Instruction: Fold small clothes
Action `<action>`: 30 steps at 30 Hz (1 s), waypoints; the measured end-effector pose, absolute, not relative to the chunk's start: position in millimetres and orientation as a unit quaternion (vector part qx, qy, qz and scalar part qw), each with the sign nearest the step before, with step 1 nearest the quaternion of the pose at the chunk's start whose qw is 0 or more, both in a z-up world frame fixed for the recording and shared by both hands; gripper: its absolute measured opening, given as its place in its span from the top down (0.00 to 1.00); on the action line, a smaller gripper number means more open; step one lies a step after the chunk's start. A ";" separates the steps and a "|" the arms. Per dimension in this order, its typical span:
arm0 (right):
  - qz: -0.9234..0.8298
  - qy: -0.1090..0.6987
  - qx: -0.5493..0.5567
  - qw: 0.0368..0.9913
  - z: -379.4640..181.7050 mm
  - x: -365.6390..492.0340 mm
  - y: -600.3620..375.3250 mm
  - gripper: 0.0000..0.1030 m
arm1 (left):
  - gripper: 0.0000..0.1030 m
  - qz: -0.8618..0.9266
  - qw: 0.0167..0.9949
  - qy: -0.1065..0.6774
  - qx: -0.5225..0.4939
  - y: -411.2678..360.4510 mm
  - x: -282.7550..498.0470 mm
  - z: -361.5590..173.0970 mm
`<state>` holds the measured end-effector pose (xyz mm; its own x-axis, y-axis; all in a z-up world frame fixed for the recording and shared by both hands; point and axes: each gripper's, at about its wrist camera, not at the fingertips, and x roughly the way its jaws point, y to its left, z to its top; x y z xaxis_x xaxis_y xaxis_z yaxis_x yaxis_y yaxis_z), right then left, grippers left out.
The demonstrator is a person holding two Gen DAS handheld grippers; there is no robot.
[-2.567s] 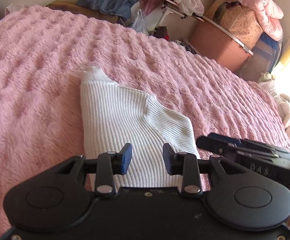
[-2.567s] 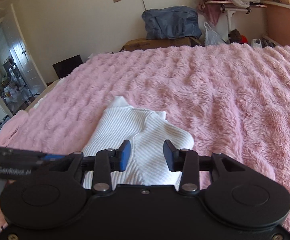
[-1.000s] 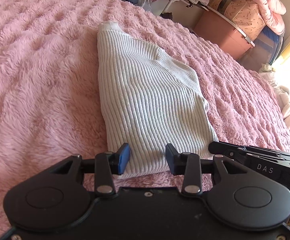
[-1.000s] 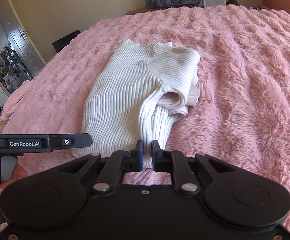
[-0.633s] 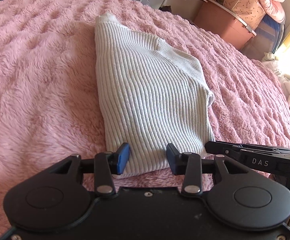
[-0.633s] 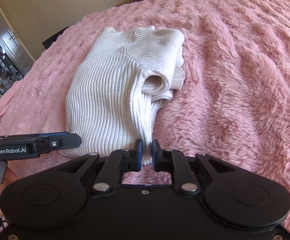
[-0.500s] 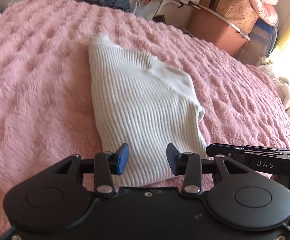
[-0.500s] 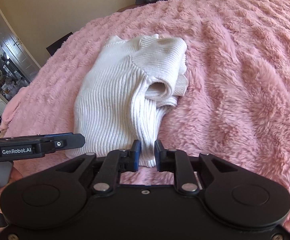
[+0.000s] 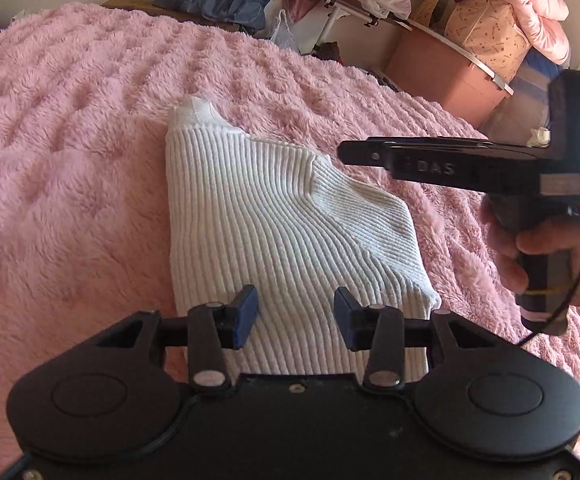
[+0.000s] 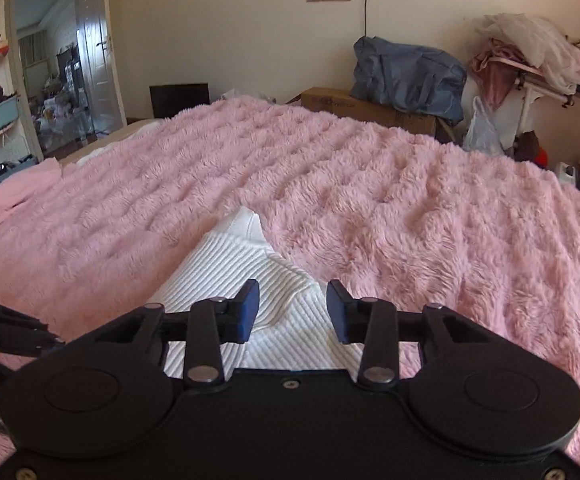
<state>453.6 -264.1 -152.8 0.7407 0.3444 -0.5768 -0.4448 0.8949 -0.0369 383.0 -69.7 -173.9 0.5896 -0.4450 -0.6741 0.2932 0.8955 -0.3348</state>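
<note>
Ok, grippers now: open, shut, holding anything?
Left gripper: open, empty, above the white ribbed knit sweater.
Right gripper: jaws just opened, empty.

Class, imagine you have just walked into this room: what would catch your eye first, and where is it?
First, the white ribbed sweater, folded and lying on the fluffy pink blanket that covers the bed. Next, the left gripper and the right gripper, both open just above the sweater's near edge, pinching nothing. Behind the bed, a blue bag sits on a cardboard box against the wall.
</note>
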 end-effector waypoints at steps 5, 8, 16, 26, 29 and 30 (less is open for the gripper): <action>0.205 0.319 -0.104 0.920 -176.9 486.9 -254.7 0.66 | 0.55 -0.217 0.889 0.395 -0.084 -71.2 382.8 -179.3; 0.206 0.323 -0.112 0.917 -186.7 495.3 -251.7 0.66 | 0.54 -0.222 0.887 0.394 -0.092 -67.9 383.6 -180.2; 0.196 0.310 -0.126 0.922 -180.0 494.0 -244.7 0.91 | 0.52 -0.221 0.885 0.396 -0.110 -66.2 384.4 -175.3; 0.144 0.335 -0.122 0.923 -202.3 512.2 -250.6 0.92 | 0.51 -0.209 0.888 0.400 -0.091 -81.3 397.8 -176.8; 0.147 0.334 -0.113 0.924 -203.1 510.9 -249.2 0.91 | 0.50 -0.211 0.885 0.404 -0.093 -80.0 399.8 -177.4; 0.145 0.329 -0.113 0.926 -199.4 508.3 -249.5 0.90 | 0.50 -0.211 0.885 0.404 -0.094 -79.4 399.6 -177.0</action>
